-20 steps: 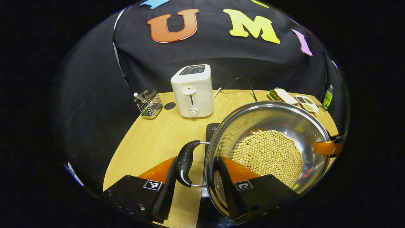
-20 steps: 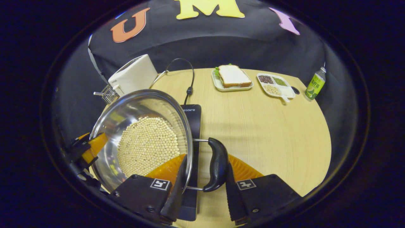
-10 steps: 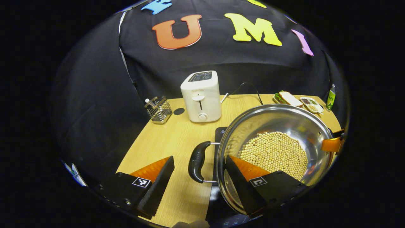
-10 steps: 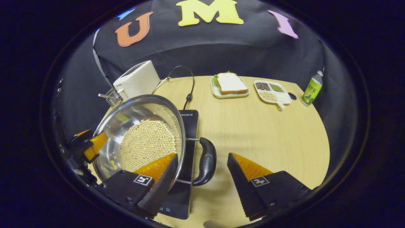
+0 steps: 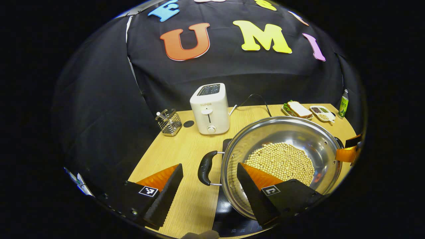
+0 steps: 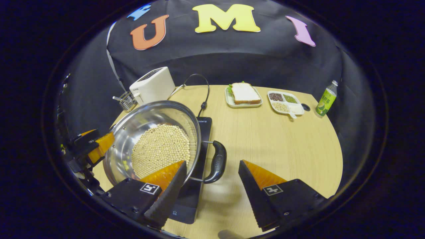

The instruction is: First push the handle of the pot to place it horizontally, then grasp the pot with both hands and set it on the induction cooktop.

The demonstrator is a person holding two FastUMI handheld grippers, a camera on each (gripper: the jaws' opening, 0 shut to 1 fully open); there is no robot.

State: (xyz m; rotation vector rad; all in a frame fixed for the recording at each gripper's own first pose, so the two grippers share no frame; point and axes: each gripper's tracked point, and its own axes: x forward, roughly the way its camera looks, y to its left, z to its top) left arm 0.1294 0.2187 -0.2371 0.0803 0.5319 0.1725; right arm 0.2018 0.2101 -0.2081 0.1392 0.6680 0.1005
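- One stainless pot point(image 5: 282, 159) on my feeds. It's sitting on the single black induction cooktop point(image 6: 196, 166), which pokes out from under it on the side nearest my right gripper.
- The pot holds a flat layer of pale round beans point(image 6: 161, 149), soybeans by the look of them. Way too many to count.
- Two black side handles on the pot: one point(image 5: 205, 163) in front of my left gripper, the other point(image 6: 217, 162) in front of my right. Both lie level.
- Left gripper point(image 5: 208, 171): jaws apart, nothing clamped. One finger sits over the bare table, the other over the inside of the pot, and the handle shows in the gap without touching either.
- Right gripper point(image 6: 212, 167): same deal, spread wide and holding nothing, handle free between the fingers.
- One white toaster point(image 5: 210, 108) at the back, its cord trailing off over the wooden table point(image 6: 282, 146).
- One wire caddy point(image 5: 169, 122) just beside the toaster, with something stick-like in it that I can't make out.
- One small tray with a sandwich point(image 6: 245, 93) on it, some green leaf peeking out.
- One divided dish point(image 6: 285, 102): dark grains, green ones and pale ones in separate sections.
- One green bottle point(image 6: 325, 99) near the table's far edge.
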